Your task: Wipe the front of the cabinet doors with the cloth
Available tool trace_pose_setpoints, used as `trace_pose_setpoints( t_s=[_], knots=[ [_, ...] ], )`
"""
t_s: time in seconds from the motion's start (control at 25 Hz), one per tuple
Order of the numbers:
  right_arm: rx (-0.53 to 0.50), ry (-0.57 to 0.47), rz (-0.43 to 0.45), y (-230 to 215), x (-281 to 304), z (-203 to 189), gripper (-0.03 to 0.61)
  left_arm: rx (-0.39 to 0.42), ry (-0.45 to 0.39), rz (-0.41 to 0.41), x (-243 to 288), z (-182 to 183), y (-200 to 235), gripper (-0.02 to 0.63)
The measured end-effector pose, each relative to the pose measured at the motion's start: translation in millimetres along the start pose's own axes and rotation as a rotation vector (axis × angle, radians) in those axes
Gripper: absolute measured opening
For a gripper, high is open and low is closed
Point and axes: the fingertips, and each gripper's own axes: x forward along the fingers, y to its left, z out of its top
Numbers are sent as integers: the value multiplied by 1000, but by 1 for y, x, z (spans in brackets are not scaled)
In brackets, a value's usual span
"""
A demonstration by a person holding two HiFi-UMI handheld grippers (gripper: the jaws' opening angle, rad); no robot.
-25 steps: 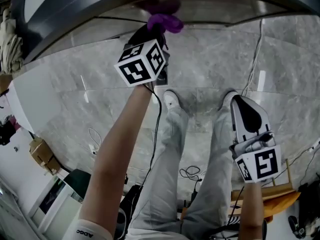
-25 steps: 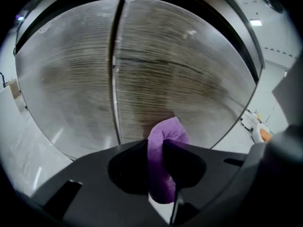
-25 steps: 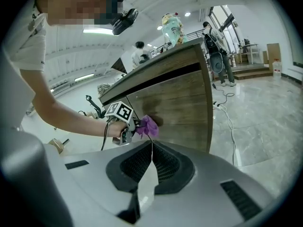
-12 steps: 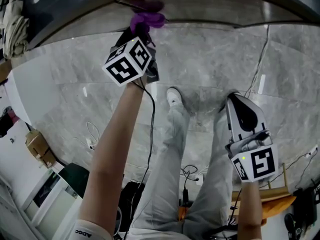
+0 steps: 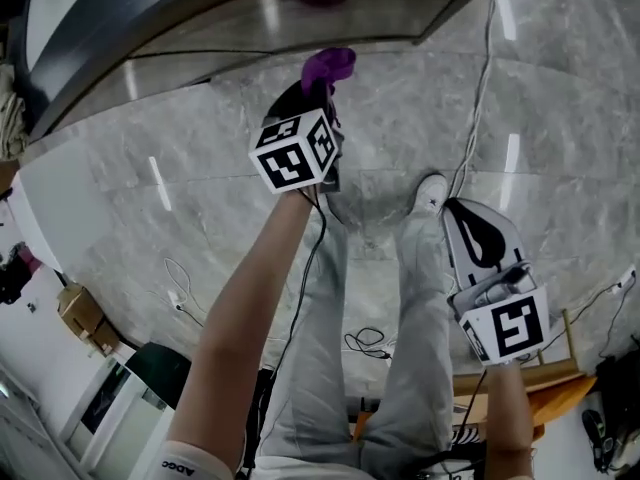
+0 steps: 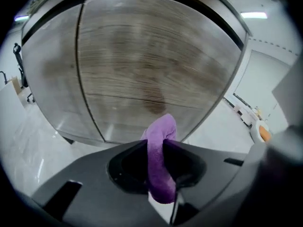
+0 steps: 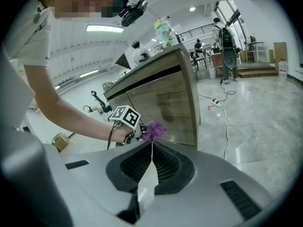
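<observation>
**Cabinet** (image 6: 151, 65): wood-grain front, dark top edge. A vertical seam between doors is seen towards the left in the left gripper view. A bottle (image 7: 163, 32) is stood on its top.

**Cloth** (image 6: 160, 135): purple, bunched into a narrow fold. It is held up in front of the cabinet, at the lower part of the door front. The free end is pushed out beyond the jaw tips towards the wood. Whether it is pressed against the door cannot be told. A dim purple reflection is shown in the door surface above it in the head view.

**Left gripper** (image 5: 318, 86): black, with a marker cube at its rear. It is pointed at the cabinet front. The jaws are closed to a narrow gap and the cloth is pinched between them.

**Right gripper** (image 7: 151, 144): white body. It is held well away from the cabinet, low at the person's right side. The jaws are brought fully together and nothing is gripped between them. The cabinet corner and the left gripper with the cloth are seen from its view.

**Floor** (image 5: 150, 198): pale grey marble below the cabinet. A cable (image 5: 478, 98) is trailed across it near the cabinet's corner.

**Shoe** (image 5: 430, 193): white, set on the floor in front of the cabinet.
</observation>
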Motion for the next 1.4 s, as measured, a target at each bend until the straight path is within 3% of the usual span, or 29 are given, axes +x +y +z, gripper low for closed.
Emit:
trace_pose_setpoints(
  t_s=[0.2,0.36,0.44,0.56,0.68,0.88,1.2,1.4],
  knots=[
    [60,-17,-76,-57,-38,-19,26,78,24,-78,39,0,-86,87],
    [114,-39,-145,-97,-54,-30,26,142,38,-121,70,11,-129,87],
    [133,-46,-172,-108,-59,-34,26,144,52,-136,81,15,-141,87],
    [152,-52,-196,-113,-62,-39,26,83,72,-139,90,15,-138,87],
    [162,-58,-207,-108,-54,-40,27,36,78,-119,93,20,-116,87],
    [177,-72,-207,-79,-23,-30,26,41,101,-88,87,20,-64,87],
    [139,-86,-146,-12,39,-1,26,-7,140,7,67,22,61,87],
    [137,-68,-109,27,75,2,26,12,155,70,50,28,139,87]
  ],
)
